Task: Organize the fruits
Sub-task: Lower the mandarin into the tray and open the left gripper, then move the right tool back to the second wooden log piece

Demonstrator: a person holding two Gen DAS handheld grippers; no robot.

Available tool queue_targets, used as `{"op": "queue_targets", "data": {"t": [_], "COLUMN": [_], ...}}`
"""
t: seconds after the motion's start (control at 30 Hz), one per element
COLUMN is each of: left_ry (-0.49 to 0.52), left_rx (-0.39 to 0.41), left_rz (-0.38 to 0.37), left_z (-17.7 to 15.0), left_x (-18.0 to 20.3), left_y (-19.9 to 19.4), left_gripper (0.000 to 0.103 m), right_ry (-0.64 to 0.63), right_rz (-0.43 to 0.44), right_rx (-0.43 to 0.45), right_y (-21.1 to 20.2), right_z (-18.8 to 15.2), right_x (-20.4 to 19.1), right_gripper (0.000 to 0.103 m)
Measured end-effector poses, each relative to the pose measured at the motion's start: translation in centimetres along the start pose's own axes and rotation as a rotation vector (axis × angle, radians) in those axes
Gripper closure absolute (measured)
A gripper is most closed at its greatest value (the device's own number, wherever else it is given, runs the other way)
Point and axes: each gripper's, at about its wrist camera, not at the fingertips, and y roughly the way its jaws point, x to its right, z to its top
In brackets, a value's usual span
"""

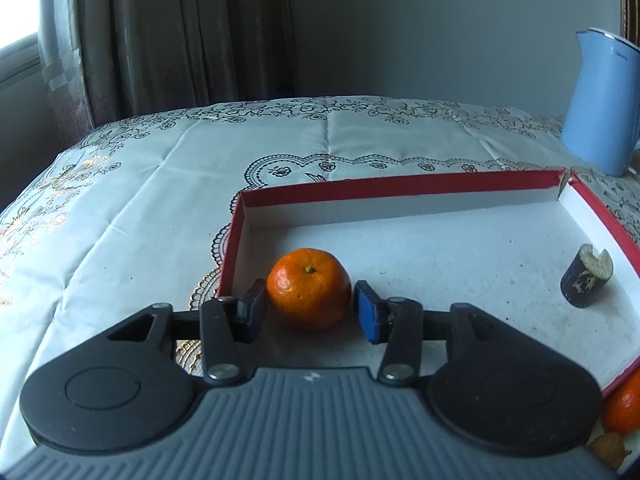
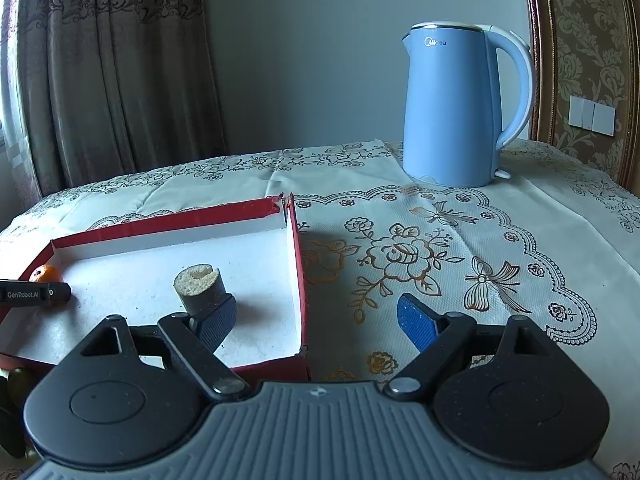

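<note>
My left tongs (image 1: 310, 308) sat low inside the red-walled box (image 1: 400, 186), their two pads flanking a mandarin (image 1: 309, 288) that rested stem-up on the white box floor near the left wall. The jaws stood released: a thin gap showed between each pad and the peel, so nothing was gripped. Farther right in the same box, close to its right wall, stood a short dark stump of sugarcane (image 1: 586, 278) with a pale cut top and a notch in it. Outside the box's near right corner lay another mandarin (image 1: 624, 406), and beside it something small and brownish that I could not identify. My right tongs (image 2: 316, 322) were spread wide and empty, straddling the box's right wall: the left pad hung just in front of the sugarcane stump (image 2: 200, 286), while the right pad hovered over the patterned cloth on the tabletop (image 2: 440, 248). From that side I could see the first mandarin (image 2: 46, 274) at the far left of the box, half hidden behind the finger of my other tongs. A blue electric kettle (image 2: 448, 108) stood upright at the back of the tabletop, well apart from the box, with brown curtains (image 2: 112, 68) hanging behind.
</note>
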Motion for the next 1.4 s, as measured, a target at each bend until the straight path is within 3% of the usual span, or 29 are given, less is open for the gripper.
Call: {"op": "queue_targets", "data": {"t": [0.3,0.43,0.8,0.93,1.1,1.23,1.4], "left_ry": [0.008,0.034,0.031,0.030,-0.007,-0.026,-0.045], "left_rx": [0.001,0.007,-0.012,0.018,0.049,0.116,0.166], "left_rz": [-0.003,-0.021,-0.071,-0.059,-0.097,-0.037,0.013], "left_z": [-0.1,-0.2,-0.9,-1.4,-2.0,-3.7,-6.2], "left_x": [0.3,0.7,0.6,0.5,-0.5,-0.9,-2.6], "left_y": [-0.1,-0.3,-1.5,-3.0,-5.6,-9.0,-12.2], "left_gripper": [0.050,0.029,0.020,0.011,0.011,0.000,0.000], "right_ry": [-0.007,-0.008,-0.030,-0.035,-0.039,-0.061,-0.068], "right_rz": [-0.001,-0.002,-0.001,0.000,0.002,0.007,0.012], "right_rx": [-0.003,-0.006,-0.018,-0.017,-0.013,0.001,0.018], "right_y": [0.1,0.2,0.4,0.4,0.4,0.1,-0.7], "right_z": [-0.1,-0.1,-0.2,-0.3,-0.4,-0.4,-0.5], "right_x": [-0.1,-0.1,-0.4,-0.5,-0.5,-0.9,-1.0], "right_gripper": [0.015,0.015,0.015,0.015,0.015,0.015,0.015]}}
